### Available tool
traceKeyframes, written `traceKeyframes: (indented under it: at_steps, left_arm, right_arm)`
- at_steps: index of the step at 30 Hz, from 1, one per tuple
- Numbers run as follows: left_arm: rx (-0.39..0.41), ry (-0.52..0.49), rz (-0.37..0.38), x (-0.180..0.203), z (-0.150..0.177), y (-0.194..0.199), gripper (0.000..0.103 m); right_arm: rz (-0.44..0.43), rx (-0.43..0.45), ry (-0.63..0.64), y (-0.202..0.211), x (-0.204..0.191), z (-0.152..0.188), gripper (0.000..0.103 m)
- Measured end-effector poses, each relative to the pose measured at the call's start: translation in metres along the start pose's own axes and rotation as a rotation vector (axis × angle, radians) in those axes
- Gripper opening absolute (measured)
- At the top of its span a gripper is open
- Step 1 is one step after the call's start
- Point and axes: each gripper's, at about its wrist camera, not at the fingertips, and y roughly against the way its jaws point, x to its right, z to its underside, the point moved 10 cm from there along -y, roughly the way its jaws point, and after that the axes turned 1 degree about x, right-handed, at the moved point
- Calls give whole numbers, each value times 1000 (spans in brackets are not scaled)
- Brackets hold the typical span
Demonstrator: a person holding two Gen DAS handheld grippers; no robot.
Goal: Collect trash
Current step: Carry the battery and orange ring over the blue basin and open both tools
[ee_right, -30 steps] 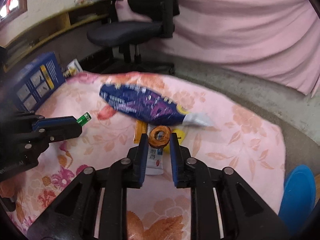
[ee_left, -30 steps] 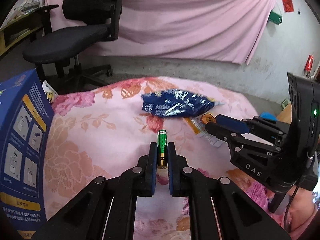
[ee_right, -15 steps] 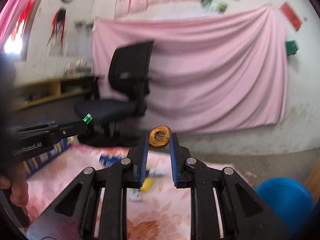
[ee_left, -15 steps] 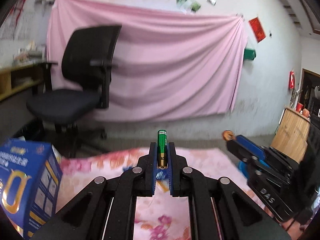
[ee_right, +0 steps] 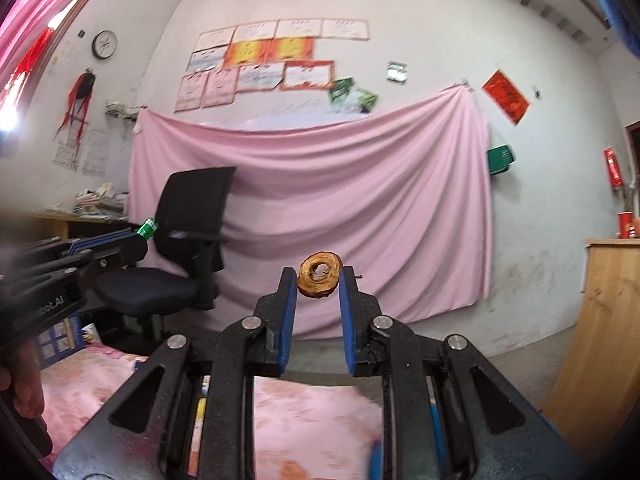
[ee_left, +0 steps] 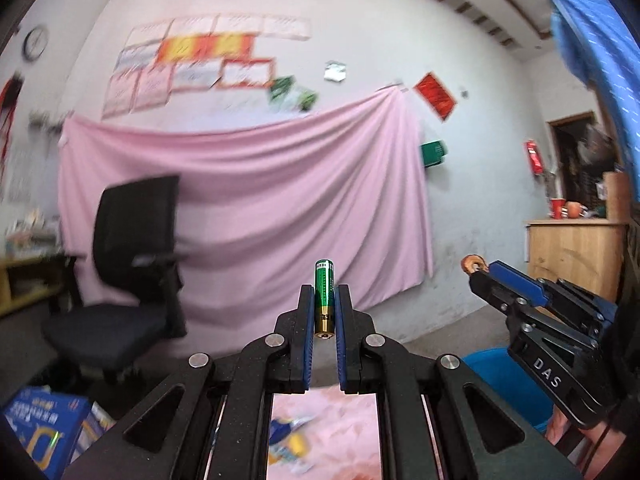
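two pieces of trash are in hand at once here. the left gripper [ee_left: 324, 312] is clamped on a green battery [ee_left: 323, 286], standing upright between the pads with its gold end down. the right gripper [ee_right: 319, 280] pinches a brown dried ring [ee_right: 319, 269], some fruit-slice-looking thing, right at the fingertips. both are held high above the pink cloth [ee_right: 304, 412], pointing toward the pink curtain [ee_right: 320, 200].

my guess is the step is carrying both to a bin. the blue tub [ee_left: 486, 368], just right of the cloth and under the right gripper in the left view, looks like the likely spot, though i can't be sure. to do it well: keep both squeezes firm, since the ring is only held by its edges and could slip out. bring each gripper low over the tub before letting go. a blue wrapper [ee_left: 286, 436] is still on the cloth.

readable text: "das" on the right gripper's body, "botai" on the left one. wall posters are too blurry.
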Motion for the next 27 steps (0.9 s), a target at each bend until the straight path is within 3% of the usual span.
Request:
traceKeyframes:
  at_steps: [6, 14, 19, 24, 27]
  left_arm:
    - [42, -27, 106, 66, -13, -18, 7]
    - [-52, -16, 254, 164, -2, -51, 7]
    - [-173, 15, 321, 201, 19, -84, 7]
    - [-408, 86, 398, 230, 50, -124, 7]
    - [-507, 118, 426, 242, 60, -136, 7]
  right_arm:
    - [114, 15, -26, 21, 57, -1, 45]
    - [223, -62, -153, 25, 136, 20, 45]
    - [248, -144, -205, 25, 162, 46, 45]
    - [247, -227, -241, 24, 180, 71, 45]
    - [235, -271, -281, 20, 188, 85, 45]
